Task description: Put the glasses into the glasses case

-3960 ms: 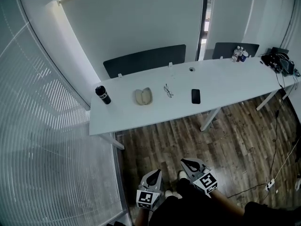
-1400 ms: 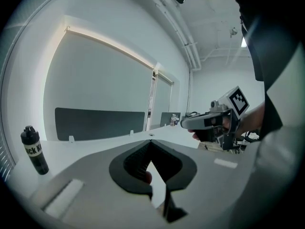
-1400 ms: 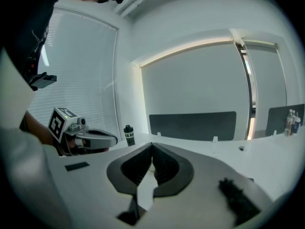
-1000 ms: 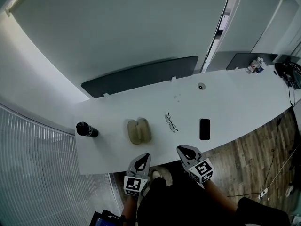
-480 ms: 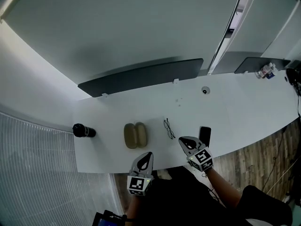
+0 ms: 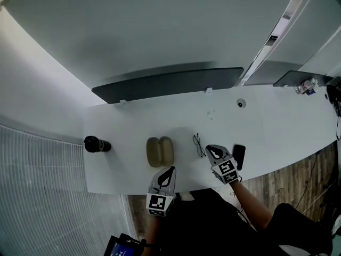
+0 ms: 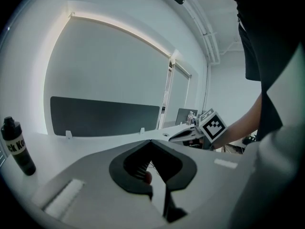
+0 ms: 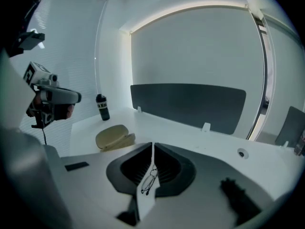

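The thin-framed glasses (image 6: 199,145) lie flat on the white table (image 6: 128,121). To their left, the tan glasses case (image 6: 160,151) lies open. My right gripper (image 6: 212,150) is shut and empty, with its tip just right of the glasses. In the right gripper view the glasses (image 8: 148,179) show through the slit under the closed jaws, and the case (image 8: 114,136) lies to the left. My left gripper (image 6: 170,170) is shut with nothing in it, at the table's front edge just short of the case.
A black bottle (image 6: 96,143) stands at the table's left end. A dark phone (image 6: 239,156) lies right of my right gripper. A dark partition panel (image 6: 165,84) runs along the back edge. Small bottles (image 6: 306,85) stand far right.
Both grippers have moved forward from over the floor to the table's front edge. The right one came down beside the glasses. The table now looks closer.
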